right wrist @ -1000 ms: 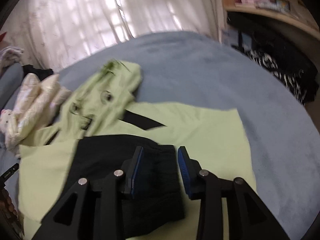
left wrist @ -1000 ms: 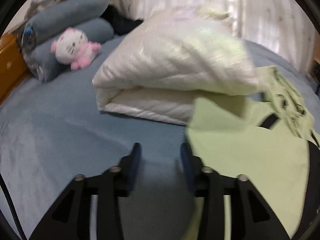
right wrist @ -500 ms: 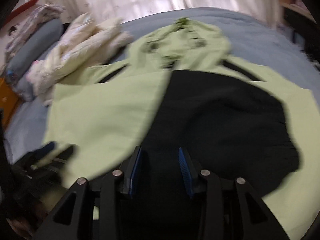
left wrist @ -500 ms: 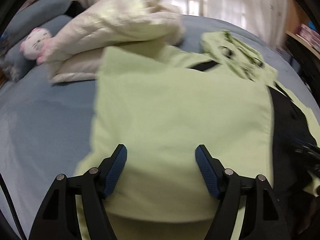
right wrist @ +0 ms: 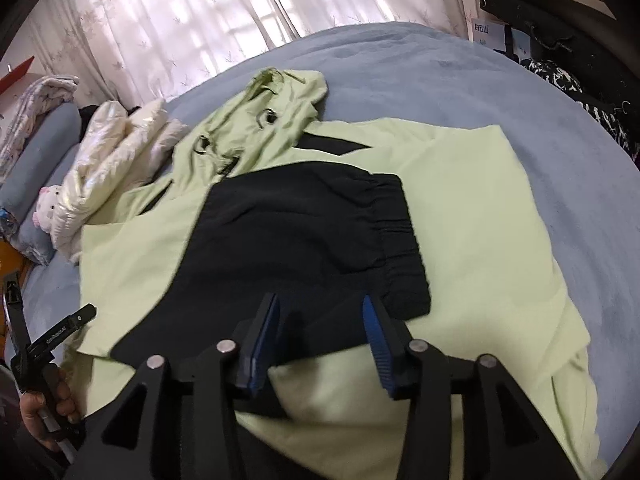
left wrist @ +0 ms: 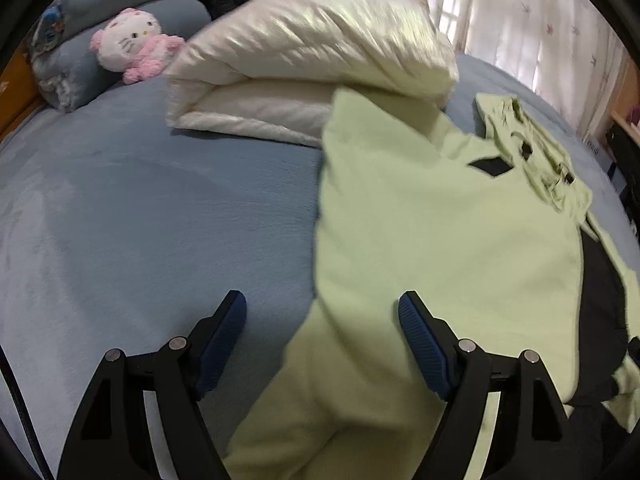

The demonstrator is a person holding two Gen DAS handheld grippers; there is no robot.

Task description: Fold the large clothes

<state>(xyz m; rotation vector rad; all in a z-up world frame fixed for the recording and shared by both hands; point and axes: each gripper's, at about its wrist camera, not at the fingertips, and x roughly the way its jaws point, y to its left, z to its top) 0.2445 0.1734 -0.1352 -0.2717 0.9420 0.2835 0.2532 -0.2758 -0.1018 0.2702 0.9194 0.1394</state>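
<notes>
We have just let go: the left hand-held gripper (left wrist: pixel 322 316) has opened wide over the near edge of the green hooded jacket (right wrist: pixel 472 216), and the right hand-held gripper (right wrist: pixel 320 320) has parted above its black panel (right wrist: pixel 296 232), gripping nothing. The jacket lies on the bed (left wrist: pixel 140 208), sleeves folded in; beyond it sits the white quilt (left wrist: pixel 304 64). Next fold likely.
</notes>
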